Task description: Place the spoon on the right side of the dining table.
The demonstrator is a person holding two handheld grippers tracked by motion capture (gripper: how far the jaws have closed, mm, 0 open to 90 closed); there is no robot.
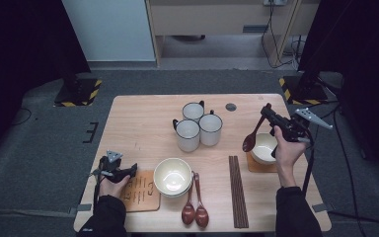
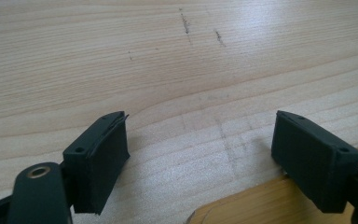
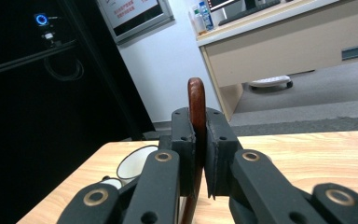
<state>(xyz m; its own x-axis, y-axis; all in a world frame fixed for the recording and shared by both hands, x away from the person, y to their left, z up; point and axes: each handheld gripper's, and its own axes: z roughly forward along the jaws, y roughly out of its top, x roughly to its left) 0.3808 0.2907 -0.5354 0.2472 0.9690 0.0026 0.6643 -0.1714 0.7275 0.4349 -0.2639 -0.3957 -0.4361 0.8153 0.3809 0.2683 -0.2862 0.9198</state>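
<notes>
My right gripper (image 1: pixel 267 112) is raised over the table's right side, shut on the handle of a dark wooden spoon (image 1: pixel 249 141). The spoon's head hangs down just left of a white bowl (image 1: pixel 265 147) on a wooden coaster (image 1: pixel 254 166). In the right gripper view the reddish handle (image 3: pixel 196 98) sticks up between the closed pads of the right gripper (image 3: pixel 197 128). My left gripper (image 1: pixel 130 171) lies low at the front left, open, at the edge of a printed wooden coaster (image 1: pixel 140 191). The left gripper (image 2: pixel 200 140) has bare tabletop between its jaws, and the coaster's corner (image 2: pixel 242 205) lies below them.
Three white mugs (image 1: pixel 197 126) stand in the middle of the table. A cream bowl (image 1: pixel 172 176) sits at the front centre, with two wooden spoons (image 1: pixel 195 210) and dark chopsticks (image 1: pixel 238 190) to its right. A small grey disc (image 1: pixel 231 106) lies at the far edge.
</notes>
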